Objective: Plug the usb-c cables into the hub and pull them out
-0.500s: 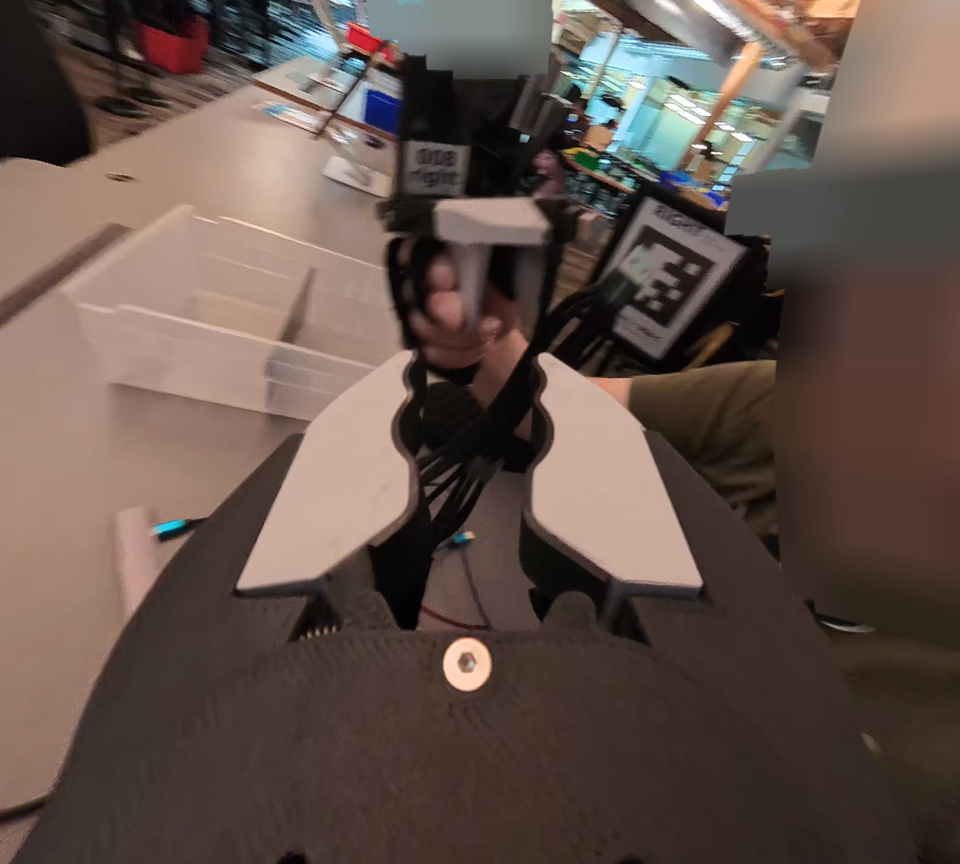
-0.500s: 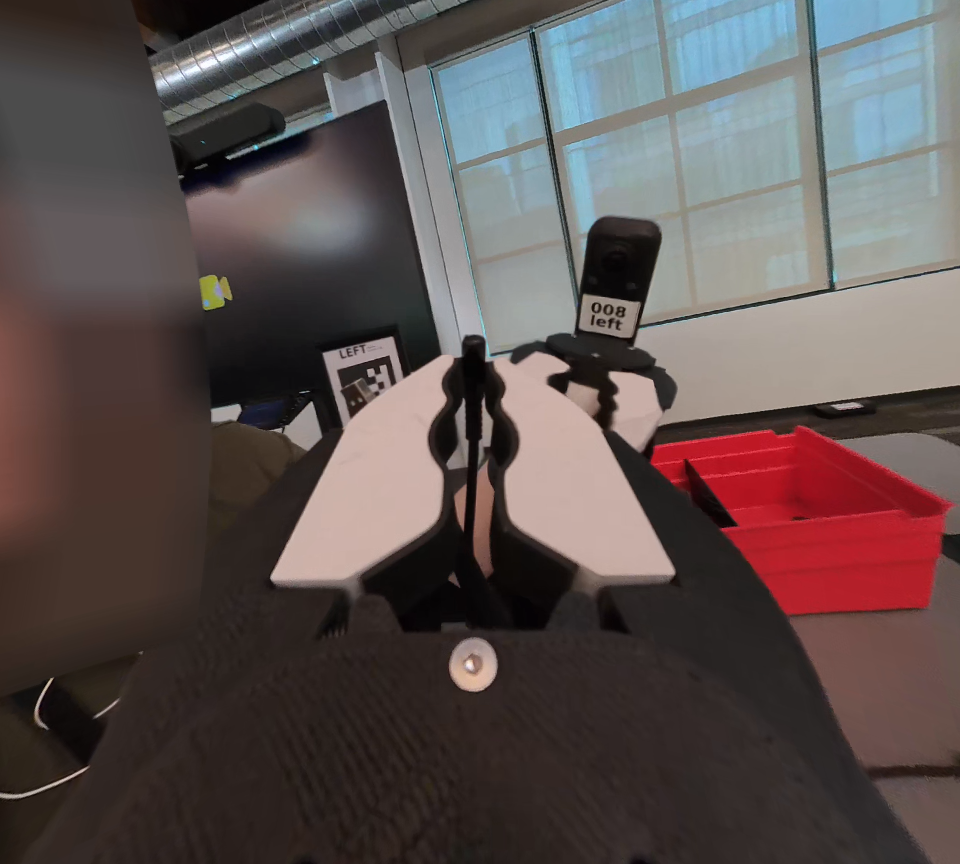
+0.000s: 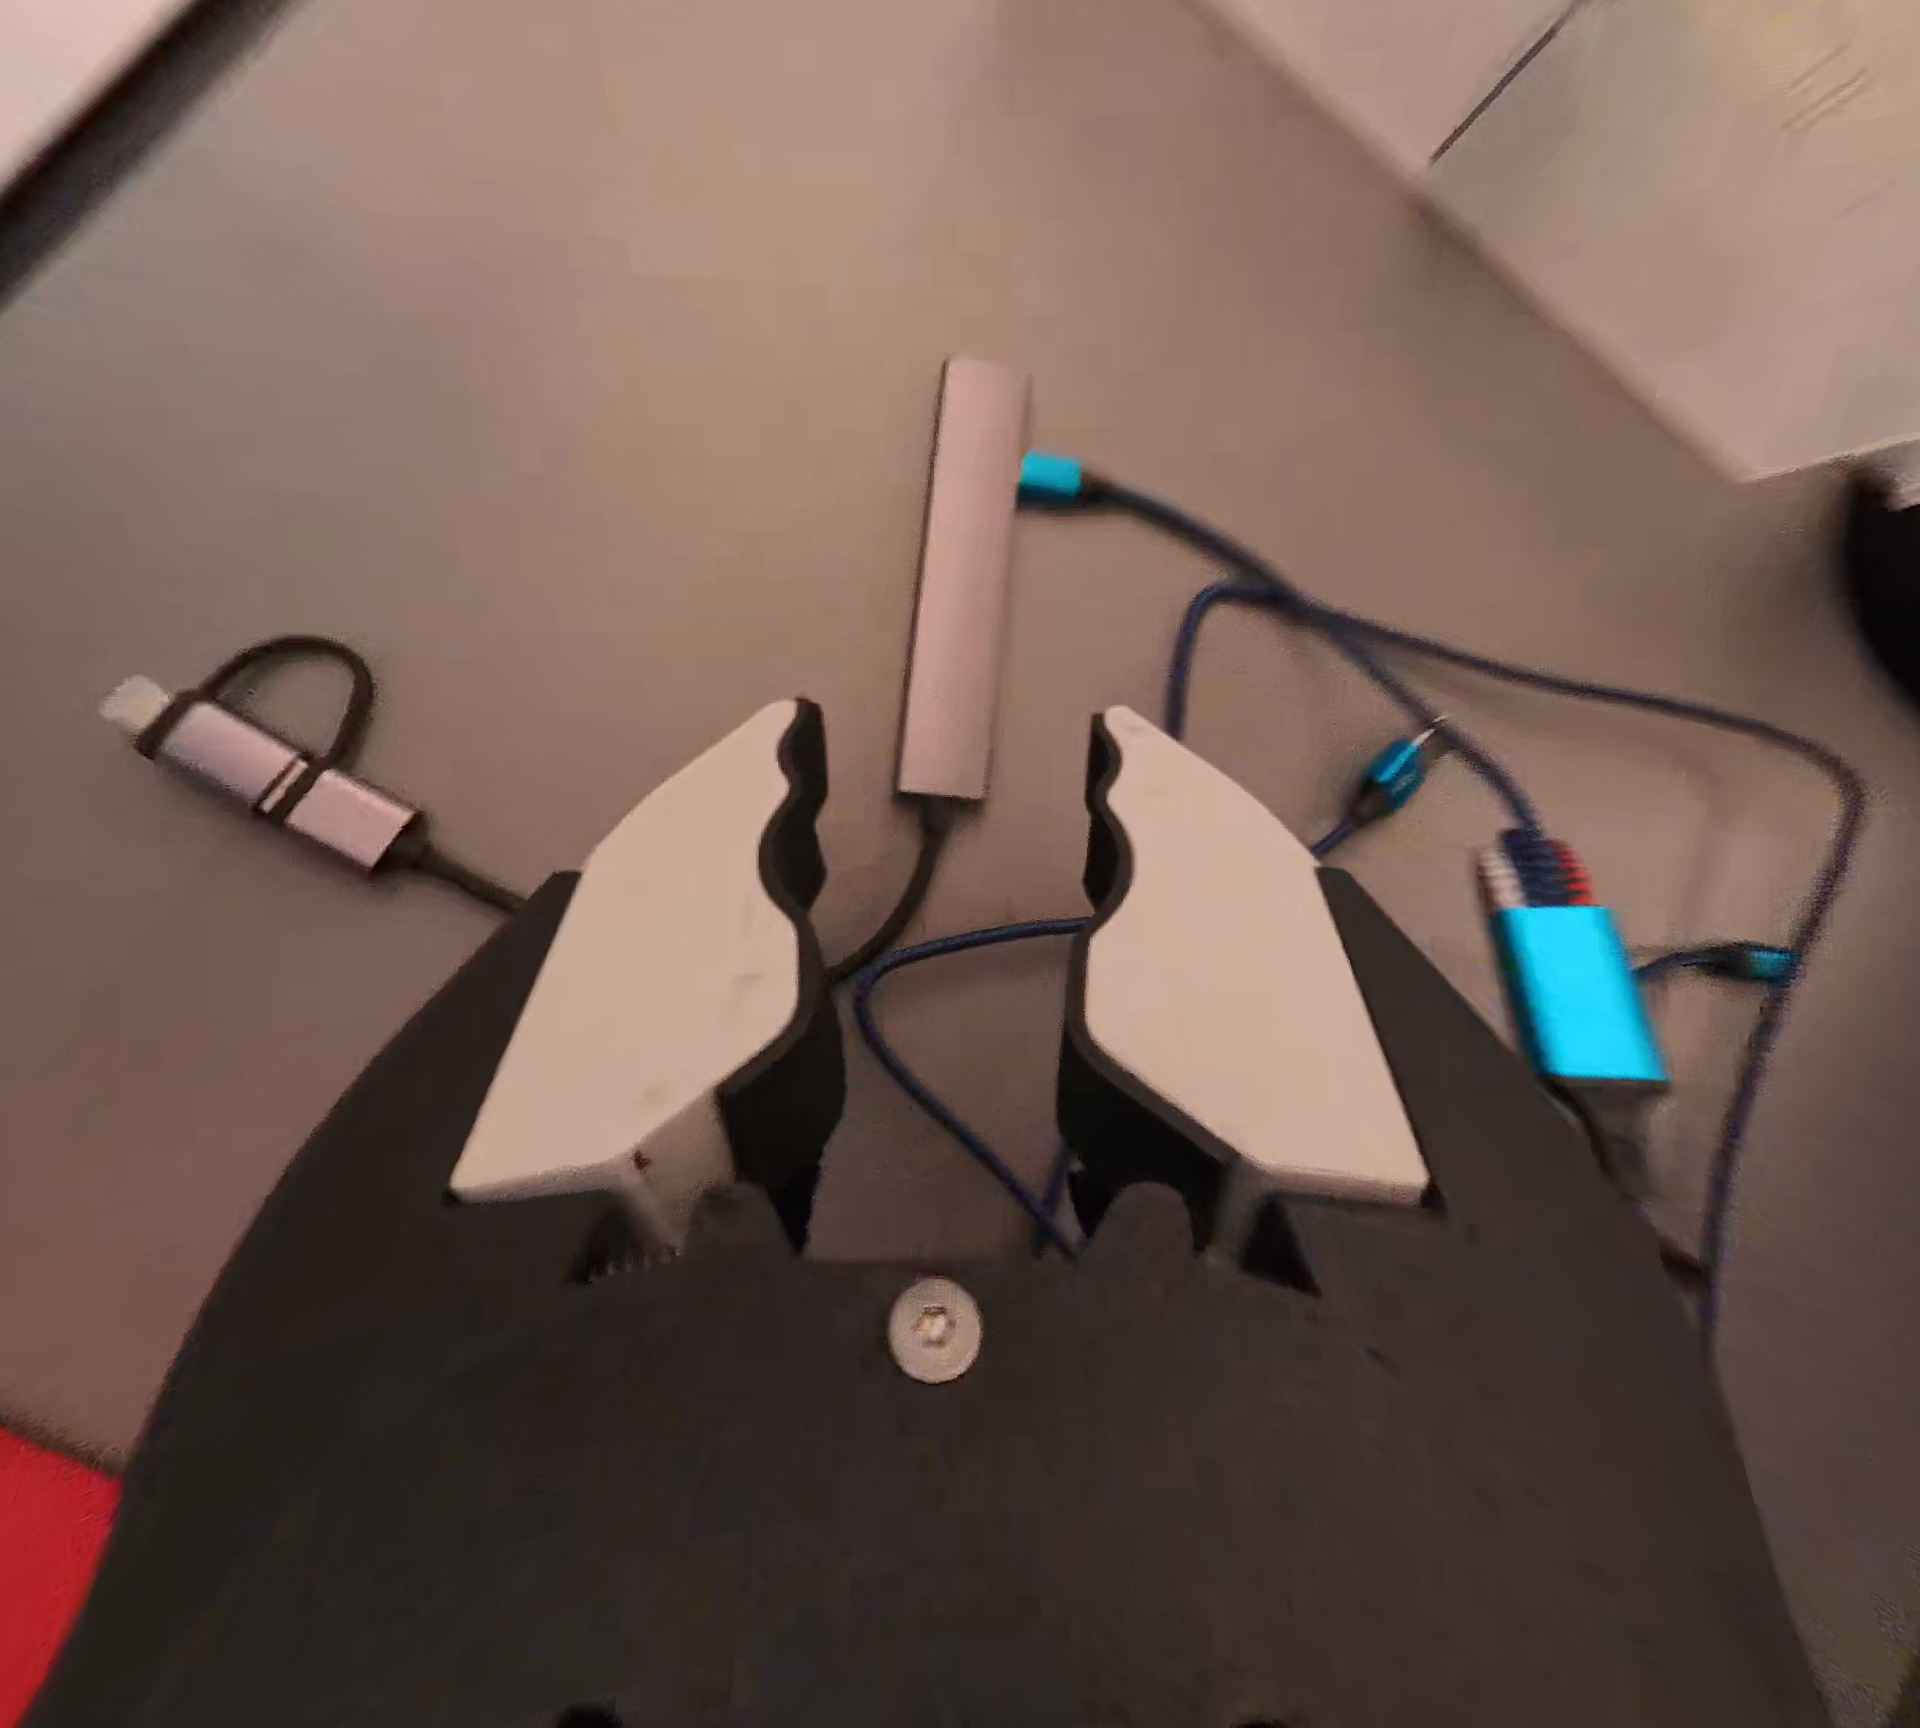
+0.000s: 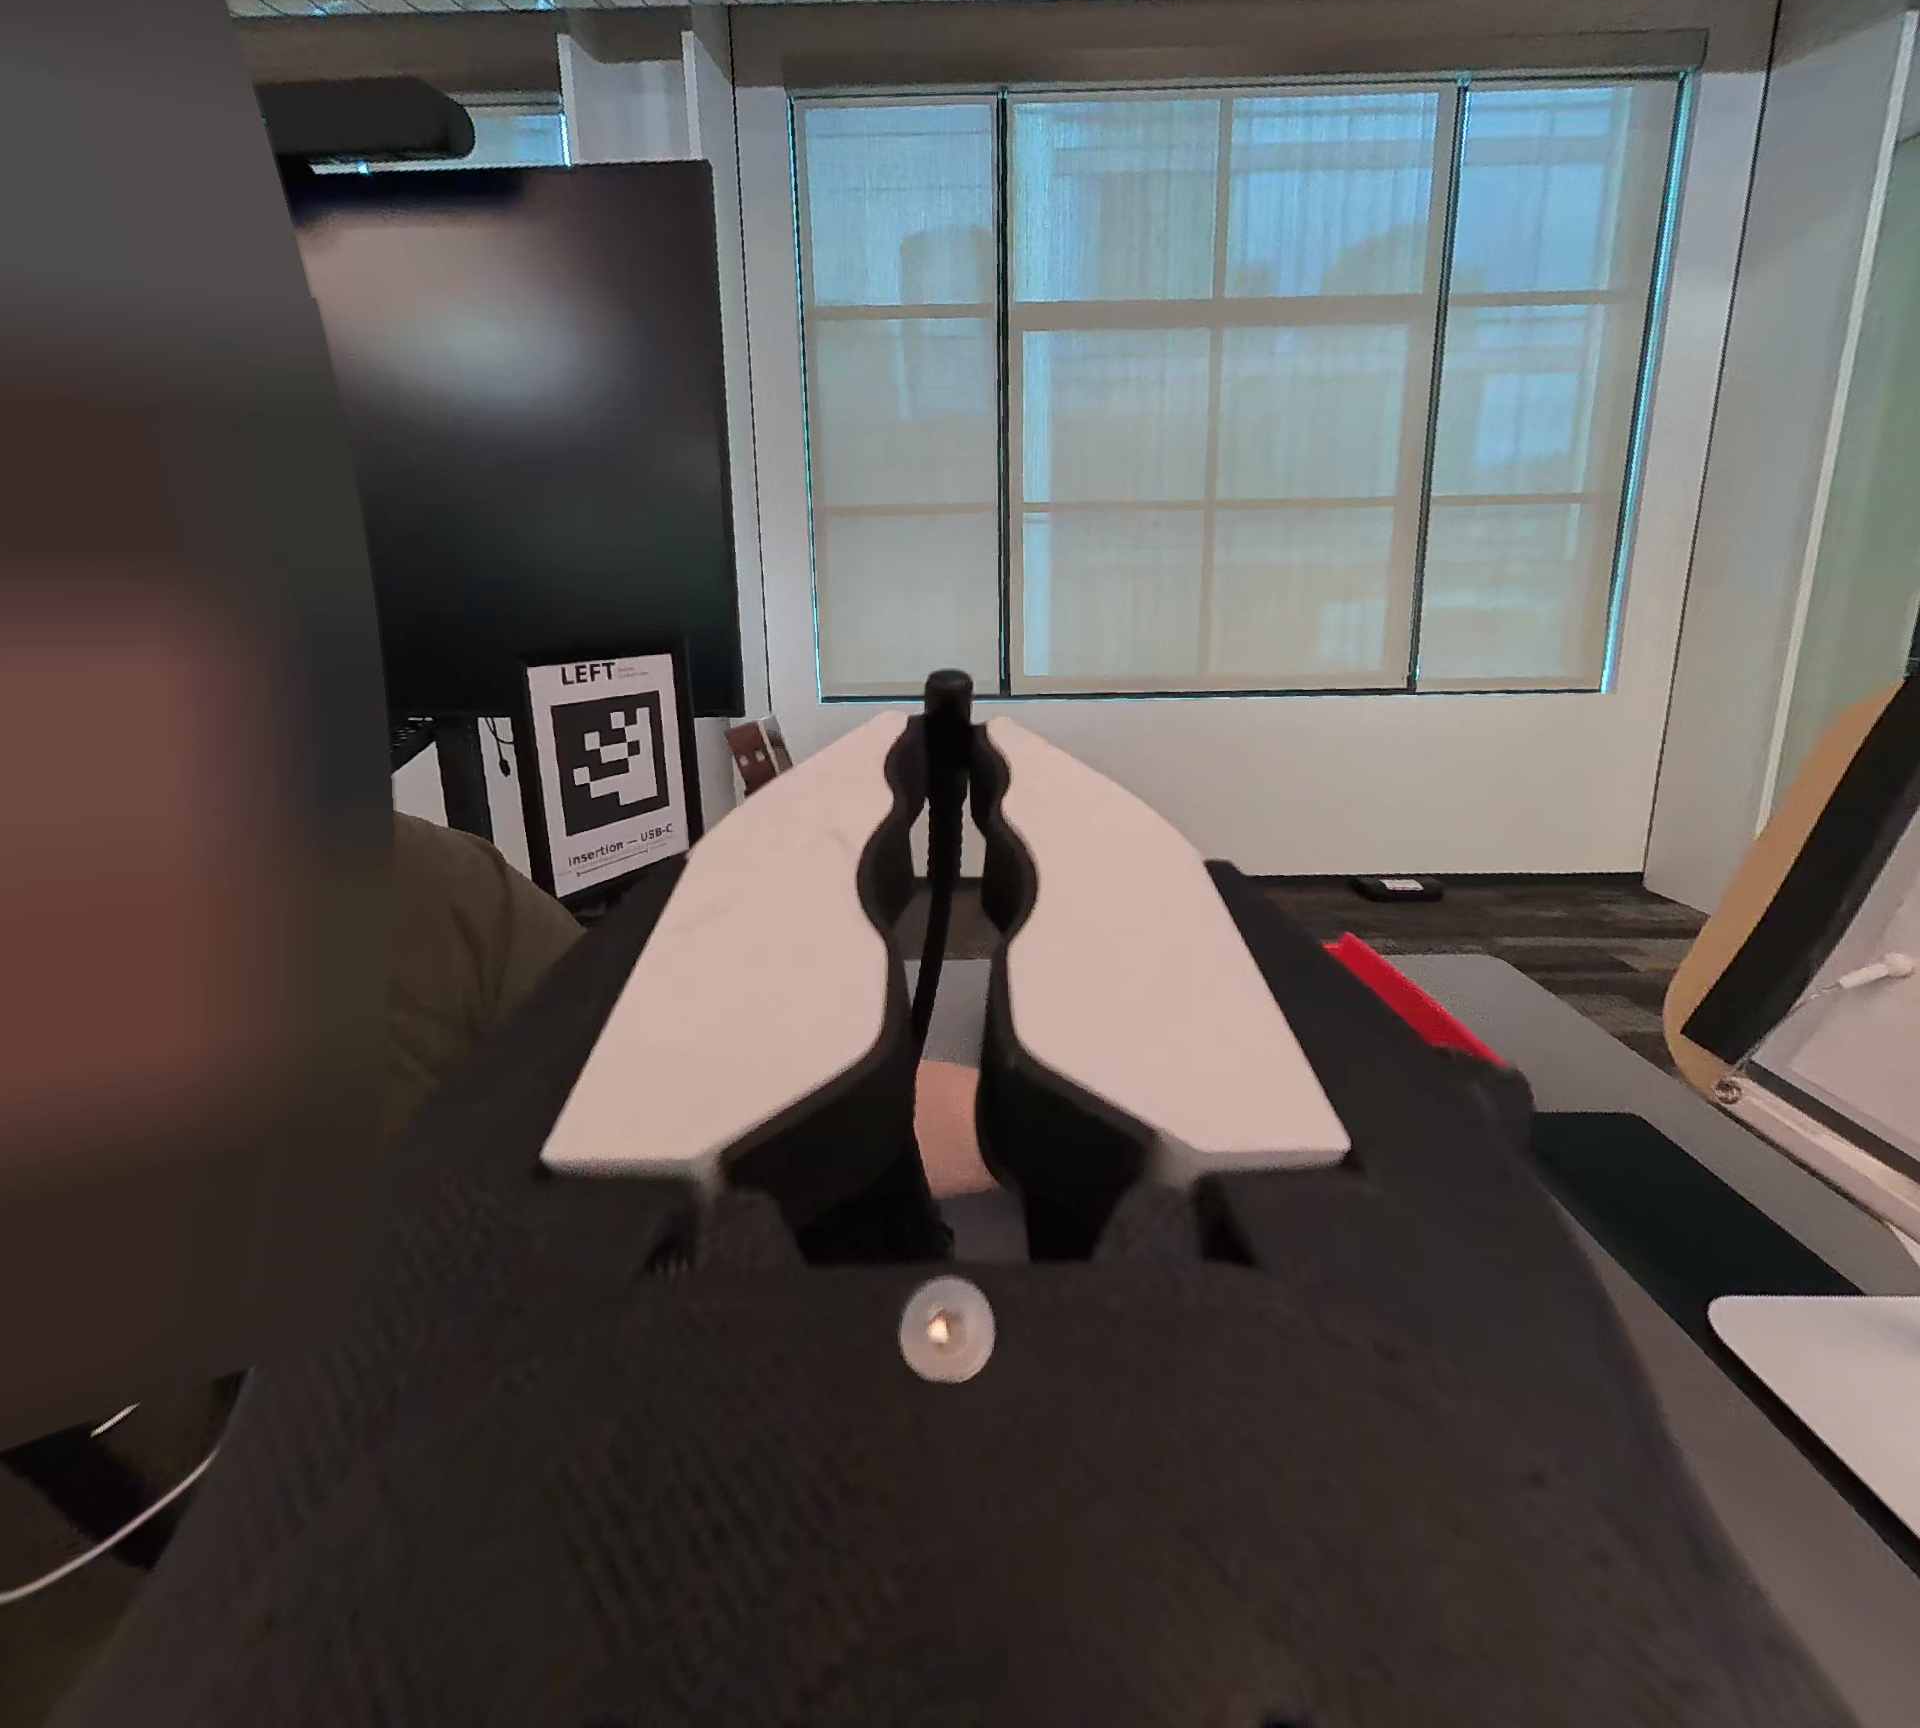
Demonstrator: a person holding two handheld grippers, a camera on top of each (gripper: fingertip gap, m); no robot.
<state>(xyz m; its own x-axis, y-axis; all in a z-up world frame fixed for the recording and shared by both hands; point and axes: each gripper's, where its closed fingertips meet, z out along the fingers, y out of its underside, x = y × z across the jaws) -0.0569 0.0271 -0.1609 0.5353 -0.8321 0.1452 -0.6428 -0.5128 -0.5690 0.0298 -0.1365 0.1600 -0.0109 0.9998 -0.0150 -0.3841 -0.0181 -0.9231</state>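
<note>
only our left wrist view shows the grey hub (image 3: 958, 577) between the spread left gripper (image 3: 954, 743), one blue plug (image 3: 1049, 476) inserted. our right gripper (image 4: 945, 722) clamps a black cable (image 4: 943, 805) before the window (image 4: 1226, 390); blue cables (image 3: 1455, 670) lie beside the hub.

Left downward, right roomward; nothing shared

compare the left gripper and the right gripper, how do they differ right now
The left gripper is open with nothing between its fingers; the right gripper is shut on a black cable. The left gripper points down at the grey table, just short of the grey hub; the right gripper is raised and points across the room toward the window. Both have white fingers with wavy black pads on a black body.
</note>
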